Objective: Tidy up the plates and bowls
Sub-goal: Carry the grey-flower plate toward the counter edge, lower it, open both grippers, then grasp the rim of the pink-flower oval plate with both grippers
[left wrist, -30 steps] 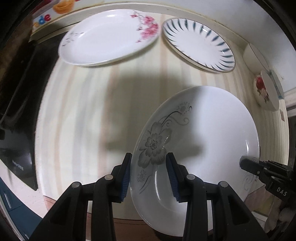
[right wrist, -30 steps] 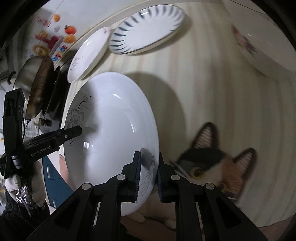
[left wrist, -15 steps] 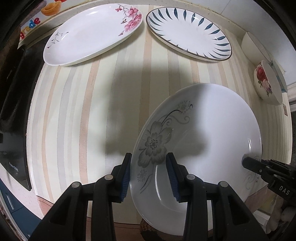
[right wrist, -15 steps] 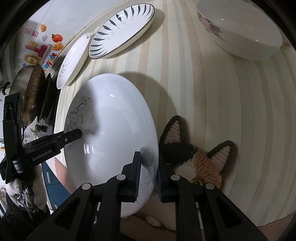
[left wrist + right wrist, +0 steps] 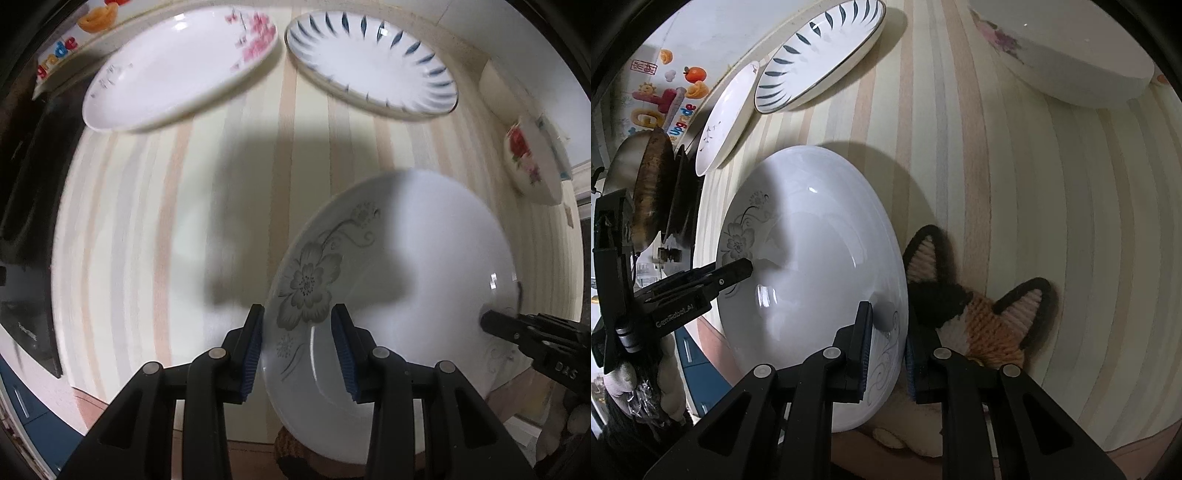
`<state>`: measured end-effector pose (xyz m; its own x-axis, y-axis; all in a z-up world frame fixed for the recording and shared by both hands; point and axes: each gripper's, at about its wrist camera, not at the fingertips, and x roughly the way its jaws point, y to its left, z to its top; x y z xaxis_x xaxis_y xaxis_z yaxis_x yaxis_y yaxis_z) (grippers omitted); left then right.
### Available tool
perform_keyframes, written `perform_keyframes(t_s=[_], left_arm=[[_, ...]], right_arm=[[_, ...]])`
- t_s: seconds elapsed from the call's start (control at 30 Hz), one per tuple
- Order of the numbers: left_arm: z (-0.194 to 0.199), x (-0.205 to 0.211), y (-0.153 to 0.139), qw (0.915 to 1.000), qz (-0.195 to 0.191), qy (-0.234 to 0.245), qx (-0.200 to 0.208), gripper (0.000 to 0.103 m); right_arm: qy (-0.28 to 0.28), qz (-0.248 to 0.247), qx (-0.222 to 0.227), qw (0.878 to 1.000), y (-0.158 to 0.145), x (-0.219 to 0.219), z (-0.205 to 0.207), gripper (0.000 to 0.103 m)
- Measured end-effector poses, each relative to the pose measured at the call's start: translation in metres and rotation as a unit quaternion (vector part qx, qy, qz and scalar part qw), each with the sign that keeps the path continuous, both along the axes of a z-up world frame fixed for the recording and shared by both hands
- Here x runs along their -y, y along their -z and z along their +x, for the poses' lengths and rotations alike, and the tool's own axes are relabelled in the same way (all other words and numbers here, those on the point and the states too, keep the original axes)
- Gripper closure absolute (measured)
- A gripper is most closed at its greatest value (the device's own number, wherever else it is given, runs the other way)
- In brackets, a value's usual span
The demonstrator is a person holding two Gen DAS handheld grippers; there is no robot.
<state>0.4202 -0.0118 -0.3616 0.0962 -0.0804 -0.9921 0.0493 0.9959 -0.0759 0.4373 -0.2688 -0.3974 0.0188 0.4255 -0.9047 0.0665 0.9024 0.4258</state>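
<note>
So both grippers are on the same thing here: a big white ceramic plate with a grey flower print (image 5: 399, 280), held up off the striped beige tabletop (image 5: 147, 229) and tilted. In the left wrist view it fills the lower right of the frame, and the left gripper (image 5: 297, 349) has its blue-padded jaws pinching the rim right by the grey flower, one pad on each face. The right gripper (image 5: 888, 349) is doing the same on the opposite edge, jaws closed on the rim next to a faint grey swirl, and it pokes in at the right edge of the left view too. Up top in the left view there's an oval white plate with pink blossoms (image 5: 177, 70) at upper left and a white plate with dark blue dashes around the rim (image 5: 373, 62) just beside it, nearly touching. A white bowl with a red flower pattern (image 5: 532, 162) sits at the far right edge. In the right wrist view, a crocheted cat-face mat in orange, black and pink (image 5: 979, 302) lies on the tabletop just behind the held plate, lower centre.
</note>
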Motion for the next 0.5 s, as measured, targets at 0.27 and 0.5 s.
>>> perform_keyframes(t_s=[0.27, 0.5], left_arm=[[0.030, -0.049, -0.059, 0.9950, -0.002, -0.069, 0.072, 0.068], [0.075, -0.112, -0.050, 0.9812, -0.035, -0.177, 0.068, 0.066]], right_arm=[[0.003, -0.025, 0.063, 0.998, -0.061, 0.009, 0.033, 0.075], [-0.049, 0.011, 0.144, 0.988, -0.111, -0.058, 0.124, 0.057]])
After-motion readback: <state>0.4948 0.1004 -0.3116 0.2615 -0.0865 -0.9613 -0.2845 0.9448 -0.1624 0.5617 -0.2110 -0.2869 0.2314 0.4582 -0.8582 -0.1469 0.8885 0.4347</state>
